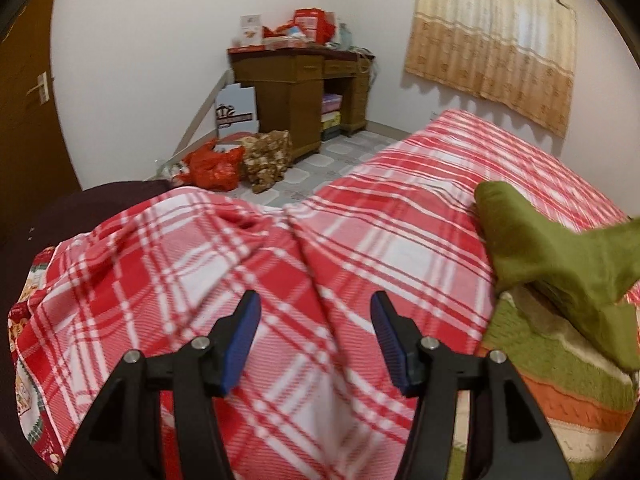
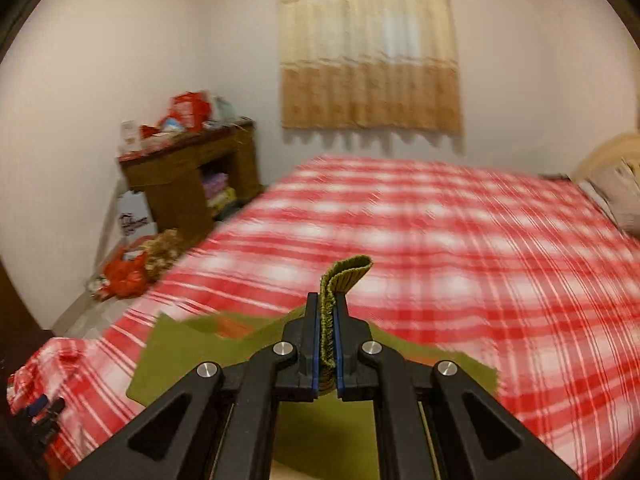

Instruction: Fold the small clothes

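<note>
A small olive-green garment hangs lifted over the red-and-white plaid bed at the right of the left wrist view. My right gripper is shut on a ribbed edge of that green garment, which drapes below the jaws above the bed. My left gripper is open and empty, low over the plaid cover, left of the garment. A striped green, white and orange knit piece lies under the green garment at the bed's near right.
A brown wooden desk piled with red boxes stands at the far wall. Red and patterned bags lie on the tiled floor. A curtain covers the window. A door is at the left. A pillow lies far right.
</note>
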`<state>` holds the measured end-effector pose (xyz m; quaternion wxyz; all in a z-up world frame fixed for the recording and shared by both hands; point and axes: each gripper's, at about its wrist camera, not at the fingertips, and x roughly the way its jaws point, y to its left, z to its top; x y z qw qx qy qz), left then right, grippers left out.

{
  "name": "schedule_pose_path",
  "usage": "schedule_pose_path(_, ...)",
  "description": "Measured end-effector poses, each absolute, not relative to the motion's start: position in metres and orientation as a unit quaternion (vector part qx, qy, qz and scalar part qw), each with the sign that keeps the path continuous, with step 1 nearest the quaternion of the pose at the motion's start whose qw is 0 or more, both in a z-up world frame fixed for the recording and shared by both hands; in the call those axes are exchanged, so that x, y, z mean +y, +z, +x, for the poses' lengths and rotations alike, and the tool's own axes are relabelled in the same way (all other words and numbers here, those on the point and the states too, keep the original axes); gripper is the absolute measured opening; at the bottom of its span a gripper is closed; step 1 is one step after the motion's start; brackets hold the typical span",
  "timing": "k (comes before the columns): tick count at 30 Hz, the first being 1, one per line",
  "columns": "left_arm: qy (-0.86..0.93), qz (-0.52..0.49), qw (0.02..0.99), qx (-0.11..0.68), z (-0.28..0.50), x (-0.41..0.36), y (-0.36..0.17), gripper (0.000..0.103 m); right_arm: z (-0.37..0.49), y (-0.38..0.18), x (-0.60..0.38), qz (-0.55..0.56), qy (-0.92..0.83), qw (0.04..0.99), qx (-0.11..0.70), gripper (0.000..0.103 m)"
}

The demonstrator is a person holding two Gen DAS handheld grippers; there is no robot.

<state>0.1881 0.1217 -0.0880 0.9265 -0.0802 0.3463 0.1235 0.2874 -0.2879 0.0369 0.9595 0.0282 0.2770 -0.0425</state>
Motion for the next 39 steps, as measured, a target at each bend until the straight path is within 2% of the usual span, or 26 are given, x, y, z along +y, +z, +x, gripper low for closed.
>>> schedule_pose_path(12, 0.073, -0.038, 0.931, 0.355, 0.207, 0.052, -0.086, 0.060, 0.256, -0.087, -0.383, 0.107, -0.096, 0.917, 0.371, 0.007)
schedule_pose_path(14, 0.063, -0.034, 0.932, 0.357, 0.210, 0.042, -0.085, 0.060, 0.253, -0.107, -0.393, 0.111, -0.109, 0.899, 0.410, 0.014)
schedule_pose_path(16, 0.055, -0.025, 0.933, 0.356, 0.212, 0.031, -0.085, 0.060, 0.241, -0.110, -0.399, 0.115, -0.096, 0.902, 0.405, 0.015)
schedule_pose_path(18, 0.049, -0.016, 0.935, 0.351, 0.213, 0.022, -0.083, 0.066, 0.224, -0.098, -0.408, 0.087, -0.163, 0.899, 0.397, 0.031)
schedule_pose_path(19, 0.048, -0.013, 0.936, 0.348, 0.214, 0.020, -0.082, 0.069, 0.216, -0.094, -0.412, 0.071, -0.206, 0.895, 0.388, 0.041)
schedule_pose_path(20, 0.047, -0.010, 0.938, 0.344, 0.216, 0.016, -0.081, 0.070, 0.201, -0.084, -0.417, 0.046, -0.284, 0.884, 0.368, 0.043)
schedule_pose_path(23, 0.046, 0.001, 0.941, 0.335, 0.226, 0.004, -0.079, 0.070, 0.178, -0.063, -0.418, 0.070, -0.253, 0.911, 0.319, 0.043)
schedule_pose_path(28, 0.041, 0.014, 0.938, 0.344, 0.254, -0.024, -0.083, 0.070, 0.194, -0.057, -0.383, 0.068, -0.138, 0.930, 0.333, 0.043)
schedule_pose_path(33, 0.062, 0.047, 0.929, 0.361, 0.276, -0.046, -0.099, 0.070, 0.226, -0.079, -0.351, 0.050, -0.100, 0.931, 0.347, 0.043)
schedule_pose_path(37, 0.072, 0.071, 0.923, 0.370, 0.281, -0.052, -0.112, 0.070, 0.242, -0.116, -0.354, 0.068, -0.095, 0.910, 0.397, 0.043)
schedule_pose_path(39, 0.071, 0.073, 0.923, 0.370, 0.280, -0.053, -0.116, 0.071, 0.241, -0.122, -0.355, 0.064, -0.093, 0.914, 0.390, 0.043)
